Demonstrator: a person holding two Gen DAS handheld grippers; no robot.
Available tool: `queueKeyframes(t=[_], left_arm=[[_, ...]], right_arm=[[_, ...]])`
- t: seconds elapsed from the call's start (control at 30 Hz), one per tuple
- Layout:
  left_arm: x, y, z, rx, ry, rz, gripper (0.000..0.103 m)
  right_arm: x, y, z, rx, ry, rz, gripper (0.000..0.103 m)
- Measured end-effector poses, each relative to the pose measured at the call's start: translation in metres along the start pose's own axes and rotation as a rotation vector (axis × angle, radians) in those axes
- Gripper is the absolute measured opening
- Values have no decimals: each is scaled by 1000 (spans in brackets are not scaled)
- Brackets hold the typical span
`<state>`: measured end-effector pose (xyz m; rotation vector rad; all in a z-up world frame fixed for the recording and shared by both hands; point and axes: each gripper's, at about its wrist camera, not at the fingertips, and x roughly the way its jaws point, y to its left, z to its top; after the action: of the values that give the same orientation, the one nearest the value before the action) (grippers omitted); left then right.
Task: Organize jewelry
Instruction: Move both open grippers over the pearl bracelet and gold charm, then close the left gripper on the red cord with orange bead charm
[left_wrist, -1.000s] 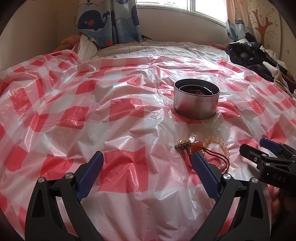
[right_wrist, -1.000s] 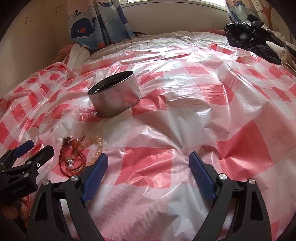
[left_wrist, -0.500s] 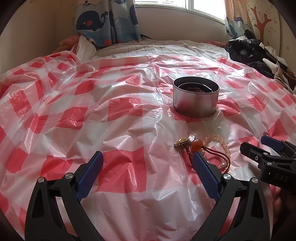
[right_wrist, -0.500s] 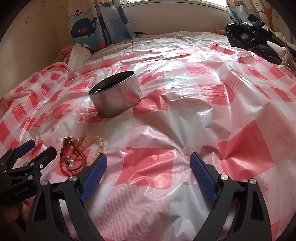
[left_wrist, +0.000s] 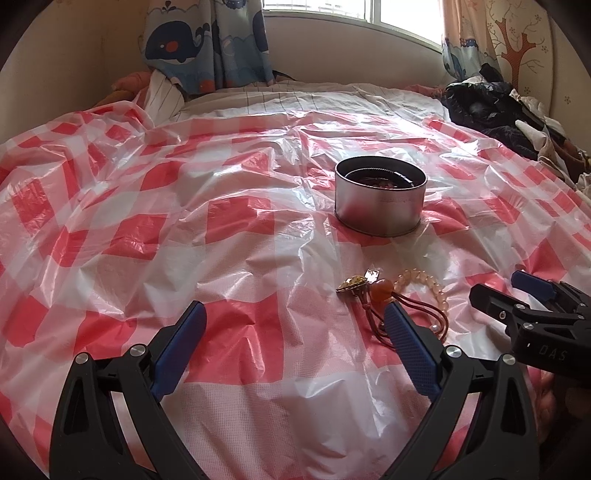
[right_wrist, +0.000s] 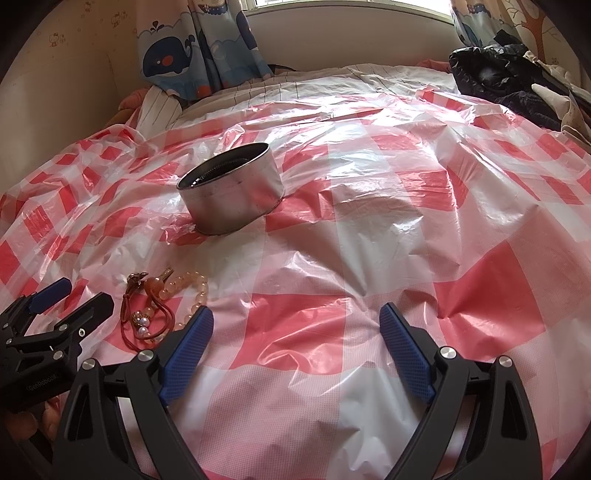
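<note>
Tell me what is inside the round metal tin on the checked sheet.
The left wrist view looks down into the metal tin: a dark interior with some small reddish bits at the bottom, too unclear to name. The near wall hides the front of the floor; the right wrist view shows only dark inner wall.

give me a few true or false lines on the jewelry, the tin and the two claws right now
1. The left claw is open and holds nothing. True.
2. The round metal tin lies on its side. False: it stands upright, open top up.
3. The beaded bracelet lies on the checked plastic sheet, outside the tin. True.
4. The right claw grips the red cord. False: it is open and empty; the cord lies on the sheet.
5. The tin sits nearer the claws than the jewelry. False: it is farther.
</note>
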<state>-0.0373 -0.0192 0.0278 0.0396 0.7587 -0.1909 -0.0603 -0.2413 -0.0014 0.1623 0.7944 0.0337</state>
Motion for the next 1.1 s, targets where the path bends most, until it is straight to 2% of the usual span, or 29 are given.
queueKeyframes(t=[0.17,0.37,0.43,0.47,0.5,0.57,0.67,0.77,0.97,1.07,1.1], left_arm=[[-1,-6,3,34,-10,-83,88],[16,-21,12,92,50,-142,70],[22,-19,16,77,71,-172,58],[24,-19,16,72,80,-184,47],[26,-19,16,70,95,-201,32],[33,-26,15,106,141,-221,19],[31,-41,12,192,141,-209,7],[26,-45,13,233,135,-183,4],[6,-16,32,129,76,-202,4],[10,-15,41,153,101,-228,5],[13,-15,42,161,115,-234,9]], right_arm=[[-3,-1,0,12,-11,-12,88],[-1,1,0,7,-3,-27,88],[-1,1,0,8,0,-30,88],[0,1,0,9,1,-31,88],[0,0,1,9,3,-31,88],[1,0,1,12,4,-31,88],[0,-1,1,17,3,-28,88],[-1,-1,2,21,-4,-25,88],[-7,2,1,0,-34,-23,88],[-6,6,2,-20,-29,-28,88],[-6,5,2,-19,-27,-28,88]])
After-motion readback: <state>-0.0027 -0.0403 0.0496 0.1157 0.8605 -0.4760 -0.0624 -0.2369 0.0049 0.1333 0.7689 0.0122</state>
